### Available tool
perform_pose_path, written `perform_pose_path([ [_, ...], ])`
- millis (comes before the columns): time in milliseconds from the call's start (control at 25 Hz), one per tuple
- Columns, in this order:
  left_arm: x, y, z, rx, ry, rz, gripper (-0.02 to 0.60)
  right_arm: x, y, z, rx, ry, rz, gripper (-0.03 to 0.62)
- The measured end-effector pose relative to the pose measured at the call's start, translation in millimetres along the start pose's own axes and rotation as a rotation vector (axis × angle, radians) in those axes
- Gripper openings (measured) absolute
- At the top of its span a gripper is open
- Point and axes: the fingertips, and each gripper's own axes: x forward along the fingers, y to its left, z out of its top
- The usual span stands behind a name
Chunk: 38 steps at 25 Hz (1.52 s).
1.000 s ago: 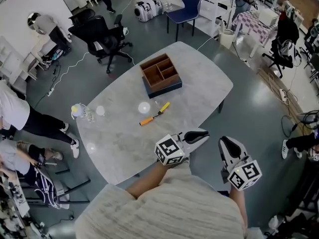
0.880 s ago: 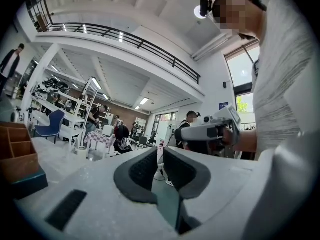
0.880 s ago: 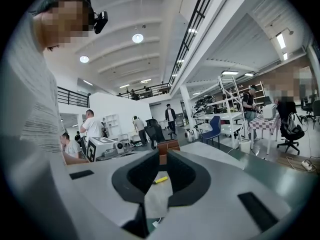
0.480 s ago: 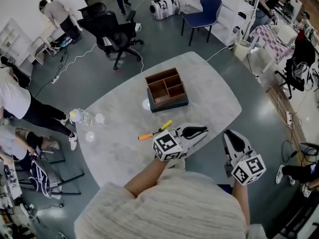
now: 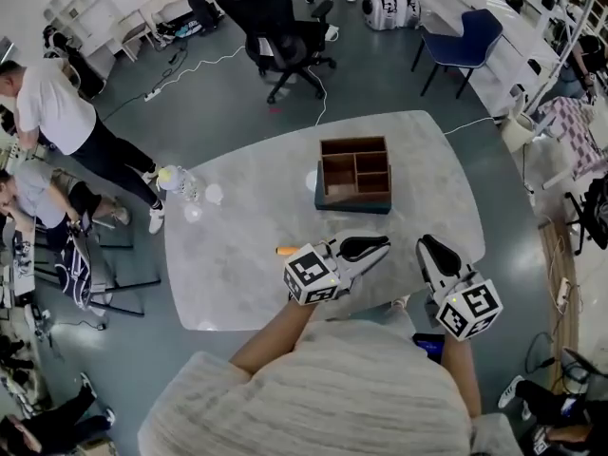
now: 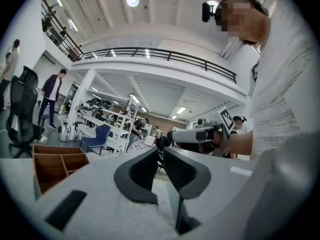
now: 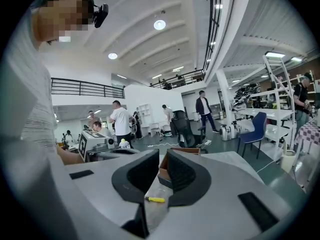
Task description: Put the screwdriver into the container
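A screwdriver with an orange-yellow handle [image 5: 285, 251] lies on the pale oval table [image 5: 237, 226]; my left gripper's marker cube hides most of it. The right gripper view shows it between the jaws, small and far off [image 7: 156, 199]. The wooden container [image 5: 354, 171] with open compartments stands at the table's far side, also seen as the wooden container [image 6: 52, 166] [image 7: 175, 165]. My left gripper [image 5: 375, 245] hovers over the near table edge, shut and empty. My right gripper [image 5: 427, 247] is beside it, to the right, shut and empty.
A small bottle-like item [image 5: 177, 180] sits at the table's left corner. A black office chair [image 5: 285, 27] and a blue chair [image 5: 465, 41] stand beyond the table. People [image 5: 57, 112] are on the floor side at left.
The head view has swung round, so table and container sit further right and turned. Both grippers moved sideways along the near edge; the screwdriver is now partly hidden behind the left gripper.
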Motion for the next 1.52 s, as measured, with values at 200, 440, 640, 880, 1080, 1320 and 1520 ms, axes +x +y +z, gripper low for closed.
perform_pose_path([
  [200, 7, 31, 9, -0.028, -0.044, 0.166, 0.046, 28, -27, 10, -0.032, 0.057, 0.144, 0.014],
  [440, 20, 58, 15, -0.045, -0.092, 0.351, 0.046, 52, -63, 33, -0.098, 0.09, 0.303, 0.014],
  [640, 17, 73, 12, -0.057, -0.106, 0.508, 0.046, 69, -78, 39, -0.124, 0.119, 0.42, 0.014],
  [880, 2, 68, -4, -0.099, -0.095, 0.66, 0.04, 87, -76, 39, -0.122, 0.138, 0.543, 0.014],
  [1080, -21, 68, -21, -0.109, -0.059, 0.74, 0.037, 99, -66, 29, -0.116, 0.154, 0.597, 0.014],
  [1320, -50, 67, -40, -0.046, 0.045, 0.757, 0.037, 108, -51, 19, -0.108, 0.168, 0.633, 0.014],
  [1520, -66, 69, -59, 0.005, 0.16, 0.721, 0.038, 106, -43, 16, -0.104, 0.171, 0.629, 0.014],
])
